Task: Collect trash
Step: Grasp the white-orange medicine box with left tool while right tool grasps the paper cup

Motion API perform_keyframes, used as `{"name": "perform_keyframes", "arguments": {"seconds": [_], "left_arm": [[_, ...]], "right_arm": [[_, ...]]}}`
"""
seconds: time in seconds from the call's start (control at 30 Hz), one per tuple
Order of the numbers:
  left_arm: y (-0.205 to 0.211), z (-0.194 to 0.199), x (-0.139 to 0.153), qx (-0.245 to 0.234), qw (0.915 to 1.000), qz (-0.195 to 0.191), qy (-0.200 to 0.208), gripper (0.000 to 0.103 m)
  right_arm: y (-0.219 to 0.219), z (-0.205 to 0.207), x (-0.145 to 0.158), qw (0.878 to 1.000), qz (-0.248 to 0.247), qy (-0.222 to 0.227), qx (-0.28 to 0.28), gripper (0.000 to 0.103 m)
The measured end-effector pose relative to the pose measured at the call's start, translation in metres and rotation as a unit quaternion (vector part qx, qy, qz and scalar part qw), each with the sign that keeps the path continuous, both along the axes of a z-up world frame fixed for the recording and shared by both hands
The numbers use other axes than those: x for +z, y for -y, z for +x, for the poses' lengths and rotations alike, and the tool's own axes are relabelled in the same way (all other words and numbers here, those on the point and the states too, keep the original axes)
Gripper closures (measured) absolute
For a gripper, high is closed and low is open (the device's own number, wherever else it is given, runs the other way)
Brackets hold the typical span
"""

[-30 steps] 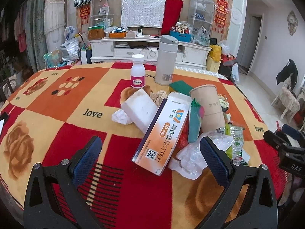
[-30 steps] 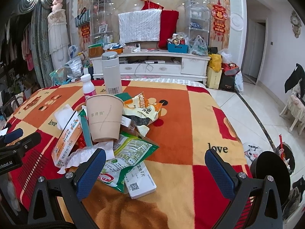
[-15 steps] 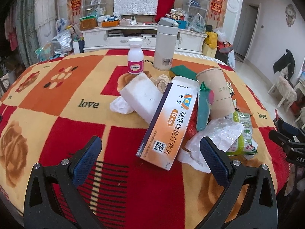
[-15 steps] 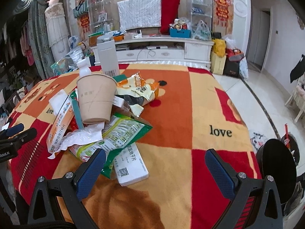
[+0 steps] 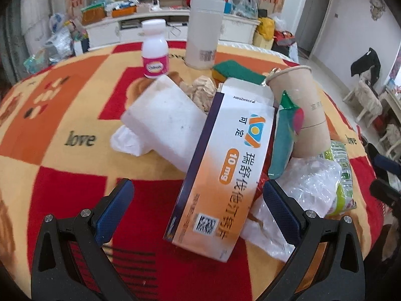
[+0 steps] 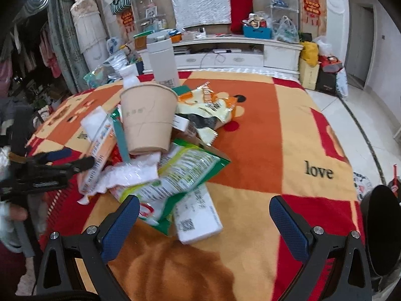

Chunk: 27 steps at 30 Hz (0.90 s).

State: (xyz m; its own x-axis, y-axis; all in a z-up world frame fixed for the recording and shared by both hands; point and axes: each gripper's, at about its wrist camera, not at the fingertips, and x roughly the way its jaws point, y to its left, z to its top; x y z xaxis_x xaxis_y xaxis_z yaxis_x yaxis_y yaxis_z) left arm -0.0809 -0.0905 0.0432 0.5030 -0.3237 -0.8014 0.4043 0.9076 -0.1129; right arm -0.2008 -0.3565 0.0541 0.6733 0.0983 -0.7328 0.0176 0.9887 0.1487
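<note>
A heap of trash lies on the red, orange and yellow blanket (image 5: 62, 115). An orange-and-white medicine box (image 5: 223, 168) leans on a white foam block (image 5: 165, 115). A brown paper cup (image 5: 303, 115) stands behind it, also in the right wrist view (image 6: 147, 118). My left gripper (image 5: 198, 208) is open, its jaws on either side of the box's lower end, not touching. My right gripper (image 6: 204, 220) is open over a white leaflet (image 6: 198, 215) and a green snack bag (image 6: 175, 175).
A white thermos (image 5: 204, 27) and a pink-labelled pill bottle (image 5: 154, 50) stand at the far side. Crumpled clear plastic (image 5: 308, 183) and yellow wrappers (image 6: 210, 105) lie in the heap. A black bin (image 6: 383, 228) sits off the table's right edge.
My left gripper has moved forward, so the medicine box now sits between its open jaws. My right gripper has moved closer to the heap's near edge.
</note>
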Motion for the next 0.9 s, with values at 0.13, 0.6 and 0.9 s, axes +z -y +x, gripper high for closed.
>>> {"name": "perform_keyframes", "arguments": {"seconds": [0.13,0.6,0.9], "left_arm": [[0.004,0.009,-0.006,-0.005,0.9999,-0.005,-0.016,0.010],[-0.015,0.002,0.004,0.005,0.9995,-0.017,-0.026,0.046],[-0.016,-0.020,0.037,0.001,0.9996,-0.027,0.005,0.046]], "right_arm": [[-0.006,0.024,0.012,1.000,0.004,0.018,0.013,0.000],[-0.047,0.131,-0.016,0.993,0.079,-0.041,0.073,0.012],[-0.027,0.109,-0.005,0.988,0.137,-0.023,0.064,0.067]]}}
